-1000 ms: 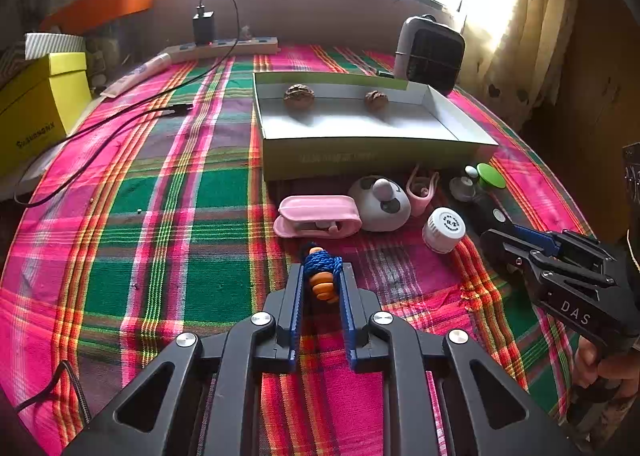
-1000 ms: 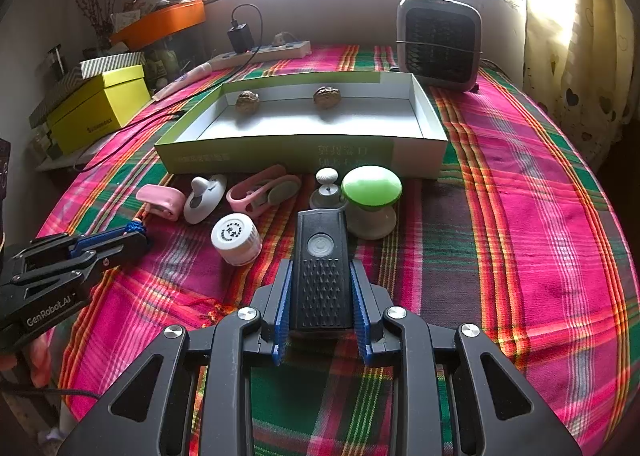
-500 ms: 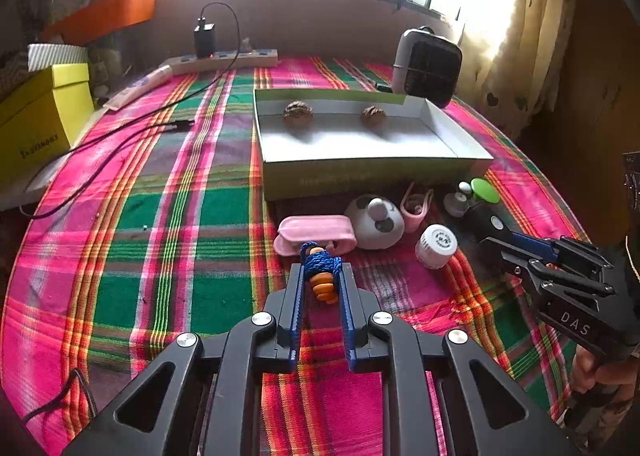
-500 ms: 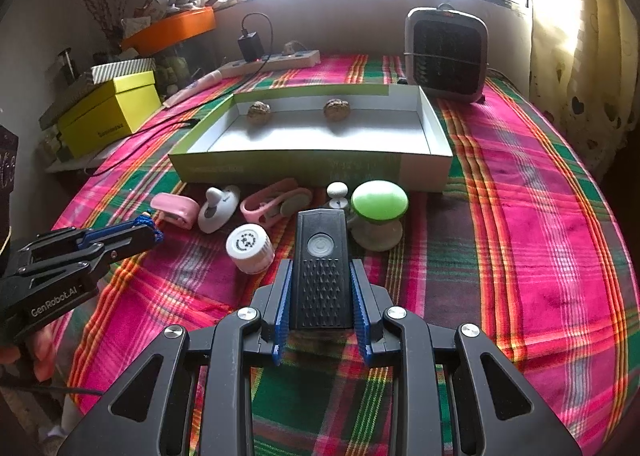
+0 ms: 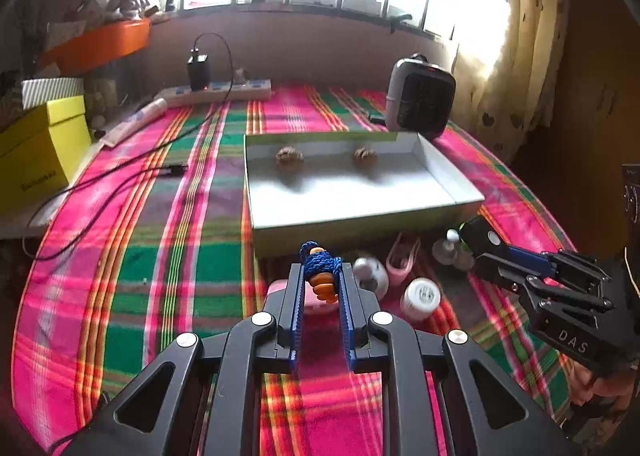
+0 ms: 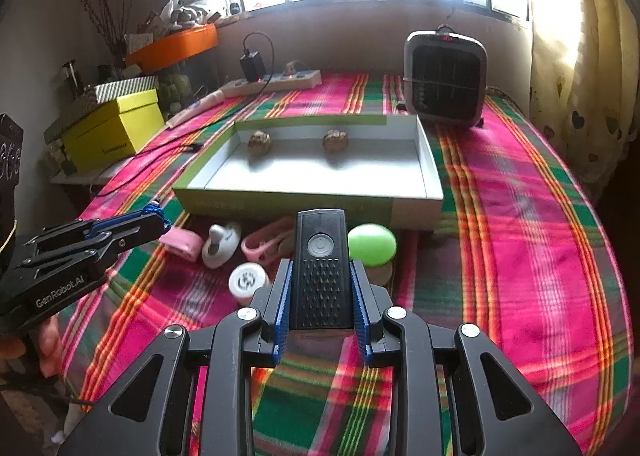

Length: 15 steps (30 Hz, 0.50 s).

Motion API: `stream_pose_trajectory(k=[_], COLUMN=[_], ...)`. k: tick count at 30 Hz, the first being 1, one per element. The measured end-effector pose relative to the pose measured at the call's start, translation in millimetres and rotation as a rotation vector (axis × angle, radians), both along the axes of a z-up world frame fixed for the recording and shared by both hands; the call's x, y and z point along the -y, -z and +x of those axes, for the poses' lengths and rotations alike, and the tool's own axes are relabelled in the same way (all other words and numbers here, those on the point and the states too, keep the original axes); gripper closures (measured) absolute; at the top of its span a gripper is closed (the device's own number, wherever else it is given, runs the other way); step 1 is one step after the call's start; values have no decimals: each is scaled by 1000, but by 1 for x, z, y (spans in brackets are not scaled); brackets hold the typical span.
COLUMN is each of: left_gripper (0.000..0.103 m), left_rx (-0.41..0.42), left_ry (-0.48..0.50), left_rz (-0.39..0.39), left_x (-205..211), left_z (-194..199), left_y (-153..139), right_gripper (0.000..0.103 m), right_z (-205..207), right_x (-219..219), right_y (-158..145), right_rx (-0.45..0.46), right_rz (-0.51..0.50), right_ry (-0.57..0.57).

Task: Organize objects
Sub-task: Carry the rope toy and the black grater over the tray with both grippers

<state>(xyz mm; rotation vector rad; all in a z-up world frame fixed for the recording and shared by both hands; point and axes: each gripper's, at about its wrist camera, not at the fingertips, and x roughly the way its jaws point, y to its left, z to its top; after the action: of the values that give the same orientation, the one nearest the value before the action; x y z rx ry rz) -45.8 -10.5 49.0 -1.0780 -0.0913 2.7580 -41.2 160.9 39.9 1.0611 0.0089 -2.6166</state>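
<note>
Now we hold both claws above the plaid cloth [image 5: 120, 256]: our left claw [image 5: 322, 280] clenches a blue-and-orange knotted toy [image 5: 320, 274], our right claw [image 6: 320, 288] clenches a black remote [image 6: 320, 272], both just short of the box's [image 6: 304, 202] near wall.

Two walnut-like lumps [image 6: 259, 143] [image 6: 335, 140], hard to identify, are sitting in the tray [image 6: 430, 176] near its far wall. Behind the tray's right corner a heater [image 6: 445, 84] is standing; a power strip [image 6: 276, 81] is lying far left. Small items, including a capped jar [image 6: 248, 282], are lying before the tray on the worktop [image 6: 520, 240].
</note>
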Motion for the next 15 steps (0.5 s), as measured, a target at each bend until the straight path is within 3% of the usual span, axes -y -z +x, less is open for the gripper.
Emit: stream_pose_trajectory(k=[15], left_gripper=[88], left_rx=[1], left_ry=[18], left_rz=[19], left_x=[-10], left_z=[-42], left_y=[-10], right_gripper=[75], right_z=[-38], right_x=[-3], right_y=[-14], right_rx=[4], right_rz=[-5], right_ry=[-14])
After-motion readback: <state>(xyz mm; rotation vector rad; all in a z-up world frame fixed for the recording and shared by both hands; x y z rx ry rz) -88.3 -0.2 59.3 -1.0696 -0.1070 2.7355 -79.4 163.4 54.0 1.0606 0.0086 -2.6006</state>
